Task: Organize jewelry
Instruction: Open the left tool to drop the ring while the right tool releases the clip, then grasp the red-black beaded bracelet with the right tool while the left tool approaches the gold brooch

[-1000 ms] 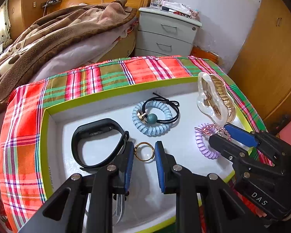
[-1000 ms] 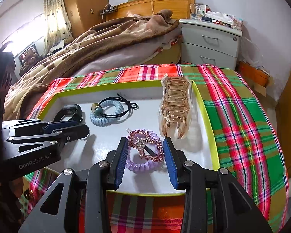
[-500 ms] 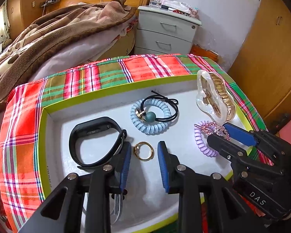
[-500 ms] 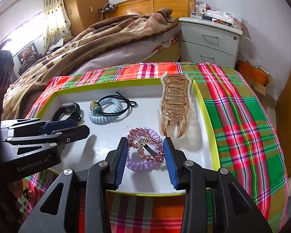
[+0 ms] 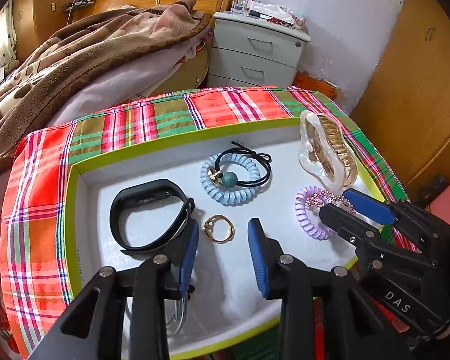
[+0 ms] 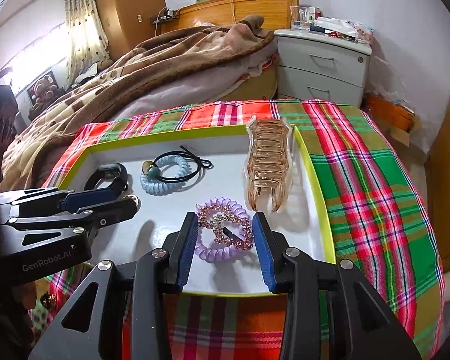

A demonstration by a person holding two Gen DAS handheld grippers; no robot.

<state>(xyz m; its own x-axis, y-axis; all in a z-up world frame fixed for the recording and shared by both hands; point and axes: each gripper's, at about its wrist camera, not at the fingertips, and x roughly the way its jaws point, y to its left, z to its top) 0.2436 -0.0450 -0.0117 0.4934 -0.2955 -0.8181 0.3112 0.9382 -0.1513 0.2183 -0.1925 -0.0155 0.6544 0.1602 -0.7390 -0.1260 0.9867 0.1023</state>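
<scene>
A: Is the left gripper (image 5: 223, 241) backing off? Its gap looks wider than a second ago.

B: Slightly; both are gaping, holding nothing. The gold ring (image 5: 219, 233) is lying mid-tray (image 5: 75, 198); the right gripper (image 6: 225, 240) is straddling the rhinestone clip (image 6: 225, 225) by the near edge.

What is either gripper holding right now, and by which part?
Nothing. The left gripper is open around the gold ring; the right gripper is open around the pink rhinestone clip.
</scene>
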